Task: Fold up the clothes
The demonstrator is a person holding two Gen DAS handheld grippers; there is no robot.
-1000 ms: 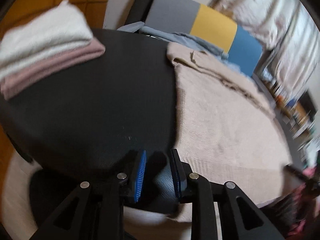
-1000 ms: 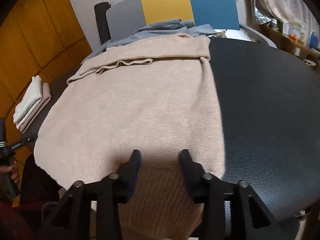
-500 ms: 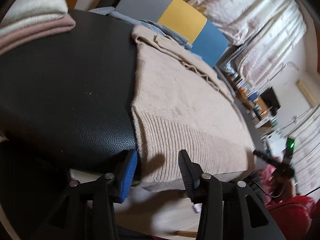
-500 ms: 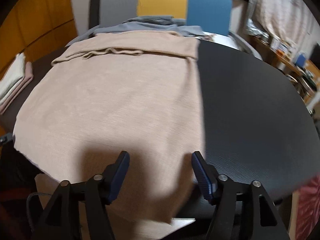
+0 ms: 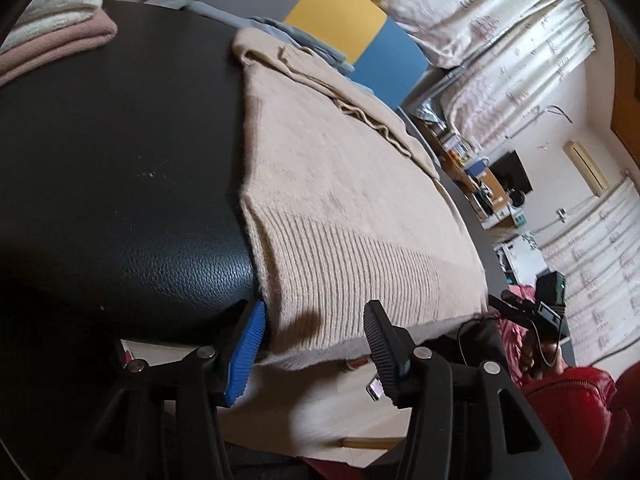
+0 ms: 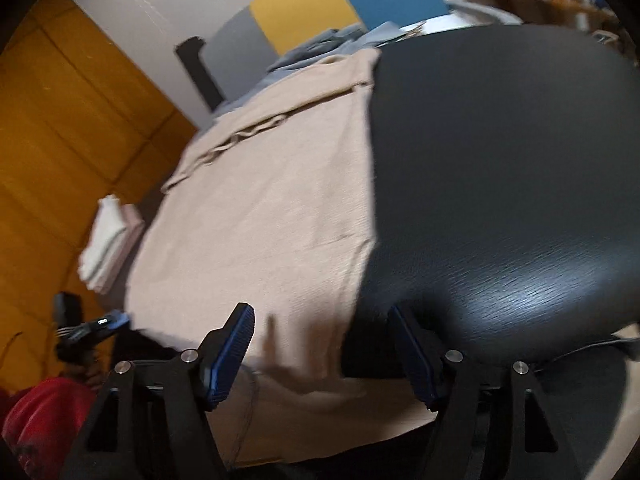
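**Both grippers lined up on the sweater's near hem**

The beige sweater lies flat along the middle of the black bench, its ribbed hem draped over the near edge and its neck end at the far side, where a sleeve looks folded across the top. That overhang is what I'm after: cloth hanging free of the edge lets a finger slip under it without scraping the bench.

My left gripper is spread wide around the hem's left corner, blue pad just beside the sweater's edge, nothing pinched. My right gripper is spread as well, straddling the right corner where beige meets black; that view is blurred, so I can't say whether a pad touches cloth.

One corner each suggests, to my eye, a lift of the hem toward the far end, keeping the fold square.

Further out: a folded stack sits at the bench's left, grey-blue garments wait at the far edge by the chair back.
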